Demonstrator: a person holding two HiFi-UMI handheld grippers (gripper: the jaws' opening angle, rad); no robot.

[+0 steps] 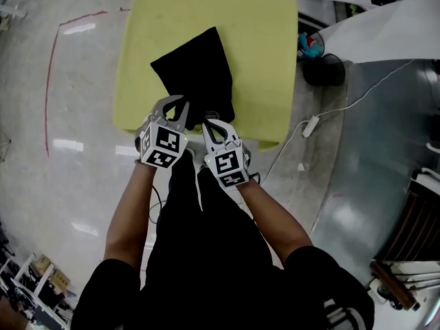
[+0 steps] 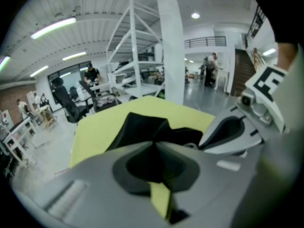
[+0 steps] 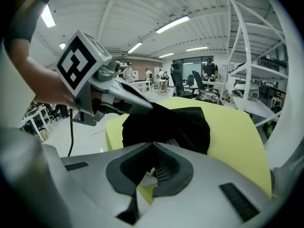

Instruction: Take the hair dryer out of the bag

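A black fabric bag (image 1: 196,67) lies on the yellow-green table (image 1: 261,33), its near end toward me. My left gripper (image 1: 180,105) is shut on the near-left edge of the bag (image 2: 142,127). In the right gripper view the left gripper (image 3: 149,106) pulls the cloth into a peak. My right gripper (image 1: 208,122) is shut just beside it, on the near-right edge of the bag (image 3: 185,125). Behind the right jaws a grey meshed part (image 3: 166,171), seemingly the hair dryer's grille, and a white tag (image 3: 148,178) show. The rest of the hair dryer is hidden.
On the floor to the right of the table lie a white cable with a plug (image 1: 311,126) and a round black object (image 1: 323,69). A white shelving rack (image 2: 135,51) and office chairs (image 2: 66,103) stand beyond the table. People stand far off.
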